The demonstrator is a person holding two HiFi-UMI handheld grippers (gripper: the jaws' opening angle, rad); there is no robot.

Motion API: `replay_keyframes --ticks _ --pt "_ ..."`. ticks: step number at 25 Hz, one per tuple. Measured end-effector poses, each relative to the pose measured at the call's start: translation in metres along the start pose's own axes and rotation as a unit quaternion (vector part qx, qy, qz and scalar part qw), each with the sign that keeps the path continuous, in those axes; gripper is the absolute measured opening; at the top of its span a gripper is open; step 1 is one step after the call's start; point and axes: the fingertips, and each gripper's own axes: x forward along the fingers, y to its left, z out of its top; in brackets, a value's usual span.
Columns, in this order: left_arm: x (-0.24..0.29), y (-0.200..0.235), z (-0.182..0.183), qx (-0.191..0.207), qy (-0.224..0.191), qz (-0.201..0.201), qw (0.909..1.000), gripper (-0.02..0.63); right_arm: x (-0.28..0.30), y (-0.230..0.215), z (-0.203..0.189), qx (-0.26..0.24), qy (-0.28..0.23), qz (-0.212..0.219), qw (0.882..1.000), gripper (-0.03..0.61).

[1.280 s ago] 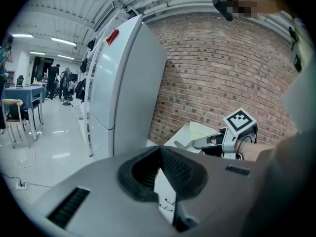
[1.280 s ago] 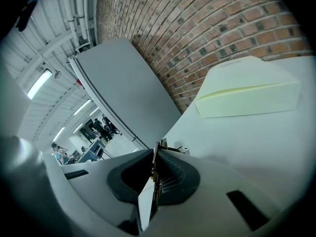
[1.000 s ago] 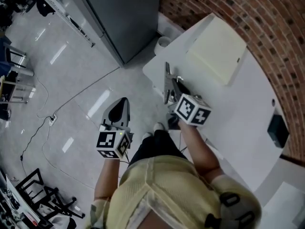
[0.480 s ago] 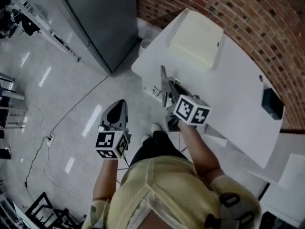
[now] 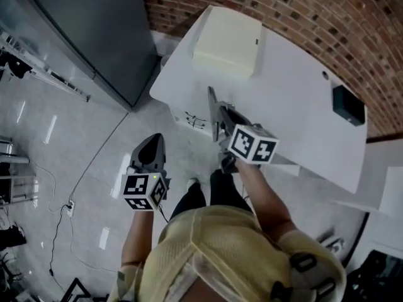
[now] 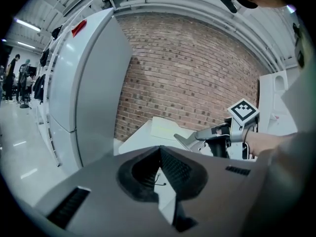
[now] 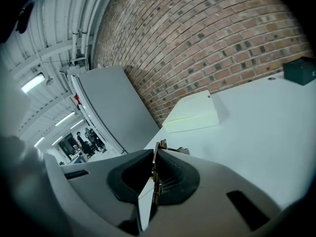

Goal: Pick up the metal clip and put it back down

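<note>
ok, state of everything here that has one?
Right gripper: shut on the metal clip, above the white table's near edge.
Metal clip: clamped between the right gripper's jaws.
Left gripper: shut, empty, held over the floor.
Cream box: lying flat on the table, untouched.

Lab or workshop hall, not a home. Bare brick wall [image 5: 302, 17] on the far side, with a plain white table [image 5: 296, 106] in front of it carrying a pale box [image 5: 227, 46] and a small black box [image 5: 348, 106]. Polished grey floor [image 5: 56, 137] on the left, with a loose cable [image 5: 99, 153] trailing over it. Big grey metal cabinet [image 5: 88, 24] far left. Exposed pipes [image 7: 79, 43] and a strip light [image 7: 32, 83] overhead. Far back on the left the hall opens out, and people [image 6: 11, 75] stand there.
</note>
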Motion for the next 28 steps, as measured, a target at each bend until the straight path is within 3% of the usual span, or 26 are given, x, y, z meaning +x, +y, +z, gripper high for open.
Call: replay_keyframes --ticks 7,15,28 --pt "0.036 -0.042 0.013 0.020 0.005 -0.023 0.9995 0.003 -0.013 -0.044 0.021 0.021 -0.017 -0.002 1.000 0.018" --pt "0.105 -0.118 0.028 0.027 0.008 -0.046 0.9985 0.003 -0.033 -0.113 0.074 0.047 -0.024 0.014 0.998 0.018" --pt "0.199 -0.214 0.034 0.035 0.030 -0.075 0.9961 0.003 -0.056 -0.233 0.124 0.068 -0.026 -0.012 0.997 0.018"
